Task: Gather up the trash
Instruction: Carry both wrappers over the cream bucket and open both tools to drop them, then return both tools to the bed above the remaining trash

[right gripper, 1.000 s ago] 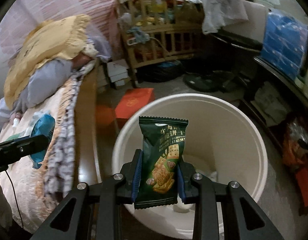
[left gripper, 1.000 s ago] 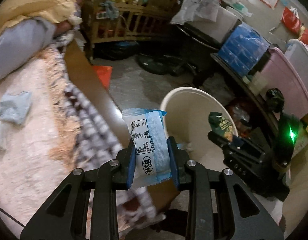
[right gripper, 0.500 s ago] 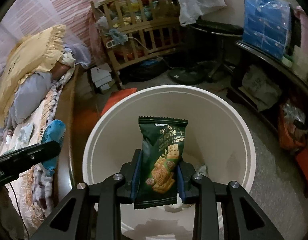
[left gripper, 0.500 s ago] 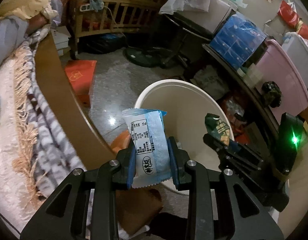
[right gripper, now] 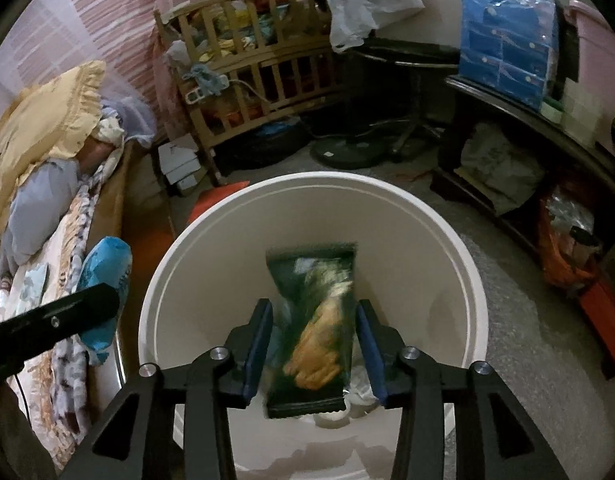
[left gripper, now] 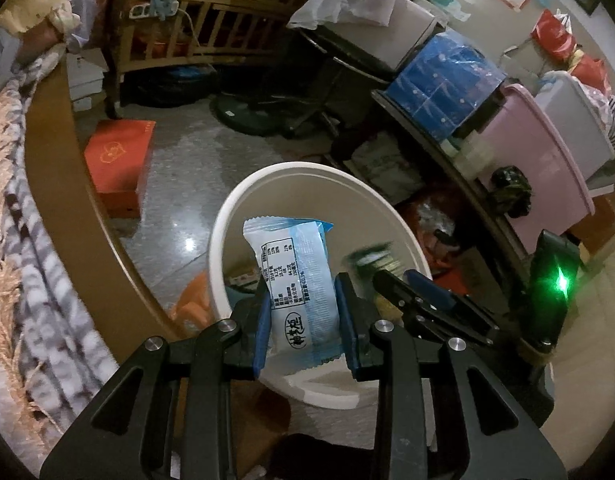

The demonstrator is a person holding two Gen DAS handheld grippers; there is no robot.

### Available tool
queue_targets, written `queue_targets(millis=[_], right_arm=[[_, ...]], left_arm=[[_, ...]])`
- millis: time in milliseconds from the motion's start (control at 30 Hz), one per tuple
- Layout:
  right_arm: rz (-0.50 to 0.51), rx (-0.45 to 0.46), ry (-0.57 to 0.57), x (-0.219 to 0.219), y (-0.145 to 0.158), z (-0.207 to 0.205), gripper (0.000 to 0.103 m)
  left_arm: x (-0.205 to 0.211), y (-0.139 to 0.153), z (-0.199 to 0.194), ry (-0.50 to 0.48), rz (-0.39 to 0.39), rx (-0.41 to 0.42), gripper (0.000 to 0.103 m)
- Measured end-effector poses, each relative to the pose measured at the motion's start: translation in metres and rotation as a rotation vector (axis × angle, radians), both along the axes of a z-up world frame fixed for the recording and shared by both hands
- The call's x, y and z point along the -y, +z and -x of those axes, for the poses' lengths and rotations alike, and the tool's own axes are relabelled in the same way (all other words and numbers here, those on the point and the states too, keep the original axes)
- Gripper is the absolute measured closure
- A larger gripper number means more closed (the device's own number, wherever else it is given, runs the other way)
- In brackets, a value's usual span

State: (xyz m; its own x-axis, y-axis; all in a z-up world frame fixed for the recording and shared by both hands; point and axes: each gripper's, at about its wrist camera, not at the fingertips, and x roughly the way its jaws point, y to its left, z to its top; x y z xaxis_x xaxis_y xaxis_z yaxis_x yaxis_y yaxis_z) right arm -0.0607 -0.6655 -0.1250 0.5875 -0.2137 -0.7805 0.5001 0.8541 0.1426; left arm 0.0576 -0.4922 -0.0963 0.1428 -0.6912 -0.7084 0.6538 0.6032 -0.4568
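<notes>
The right tool (right gripper: 313,346) has just been spreading its jaws: a moment ago it pinched the green cracker packet (right gripper: 313,328) firmly, and now the blue pads stand clear of it on both sides, with the packet blurred and loose between them above the mouth of the white bin (right gripper: 473,280). The left tool (left gripper: 301,322) is clenched on the blue-and-white snack wrapper (left gripper: 293,276), pads pressing both of its long edges, just as before. What has changed for it is the backdrop: a second ago the wrapper hung over the bed's wooden edge (left gripper: 51,160) and the bin sat off to the right, whereas now the wrapper sits in front of the bin's open mouth, near its left rim. From the left wrist view the right tool reaches in from the right, close beside the left one over the same opening. The bin's rim is ringed by bare floor (left gripper: 179,160) towards the red box (left gripper: 119,168) and the wooden crib (right gripper: 251,76). On the right a dark shelf (right gripper: 519,120) loaded with blue packs runs close by; on the left, the bed edge lies just beside the bin. Some litter already lies at the bin's bottom.
</notes>
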Motion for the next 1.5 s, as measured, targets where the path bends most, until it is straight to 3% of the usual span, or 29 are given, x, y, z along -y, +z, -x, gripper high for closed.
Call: queue_targets(millis=[100,133,400,733,833,1000,1267,1500], right_arm=[[0.004,0.005,-0.011,0.001,0.001,0.0,0.059],[0.007,0.004,-0.012,0.0,0.001,-0.001,0.057],[0.014,0.011,0.032,-0.011,0.002,-0.008,0.055],[0.044,0.048,0.145,-0.05,0.01,-0.022,0.052],[0.061,0.066,0.195,-0.07,0.014,-0.029,0.043],[0.074,0.081,0.296,-0.112,0.02,-0.044,0.043],[-0.049,0.082,0.478,-0.183,0.016,-0.071,0.043],[-0.066,0.057,0.595,-0.248,0.011,-0.089,0.042]], left_arm=[[-0.001,-0.001,-0.002,-0.001,0.005,-0.007,0.055],[-0.002,0.0,-0.002,0.003,0.014,-0.009,0.052],[-0.024,0.005,-0.003,0.05,-0.023,0.036,0.052],[-0.088,0.008,-0.002,0.181,-0.122,0.126,0.052],[-0.117,0.008,-0.005,0.231,-0.137,0.132,0.052],[-0.166,0.01,-0.007,0.313,-0.177,0.155,0.052],[-0.254,0.012,-0.009,0.451,-0.258,0.174,0.052],[-0.321,0.01,-0.017,0.562,-0.294,0.157,0.052]])
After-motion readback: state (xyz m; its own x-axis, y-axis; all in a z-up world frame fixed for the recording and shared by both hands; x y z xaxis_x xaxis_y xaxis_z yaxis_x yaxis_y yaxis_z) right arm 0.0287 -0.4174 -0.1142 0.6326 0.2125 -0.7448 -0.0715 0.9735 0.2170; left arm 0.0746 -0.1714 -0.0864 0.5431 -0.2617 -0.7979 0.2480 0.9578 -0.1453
